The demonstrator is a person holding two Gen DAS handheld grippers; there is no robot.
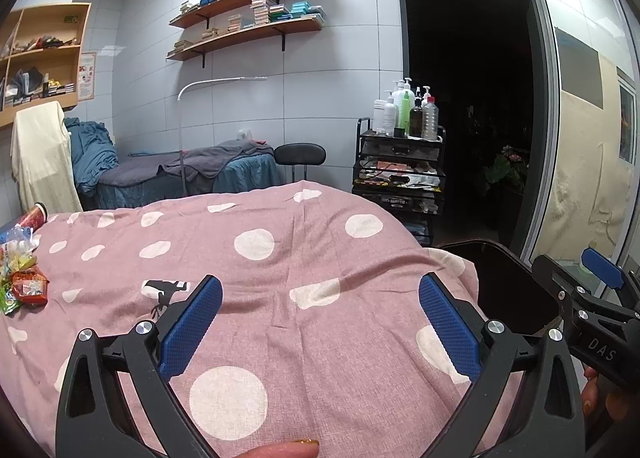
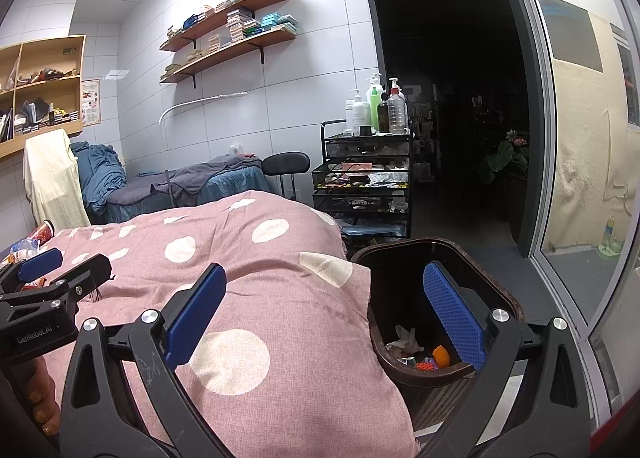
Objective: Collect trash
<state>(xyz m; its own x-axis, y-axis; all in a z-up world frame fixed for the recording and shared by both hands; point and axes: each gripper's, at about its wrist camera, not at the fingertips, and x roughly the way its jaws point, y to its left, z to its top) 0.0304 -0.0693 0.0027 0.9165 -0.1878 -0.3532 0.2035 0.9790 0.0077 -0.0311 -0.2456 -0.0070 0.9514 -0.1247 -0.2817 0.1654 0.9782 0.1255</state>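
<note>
Lay at the bedspread's (image 1: pixel 280 258) far left edge: snack wrappers (image 1: pixel 24 286). Stood right of the bed: trash bin (image 2: pixel 400 258), scraps inside; behind it, cart (image 2: pixel 360 177).

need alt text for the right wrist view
The right hand-held gripper hangs open and empty over a pink polka-dot bedspread, beside a brown trash bin already holding some scraps. Snack wrappers lie at the far left.

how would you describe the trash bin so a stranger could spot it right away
Find the bed with the pink polka-dot cover. The trash bin stands on the floor against its right edge, before the dark doorway. It is dark brown, open-topped, with crumpled paper and orange scraps inside.
</note>
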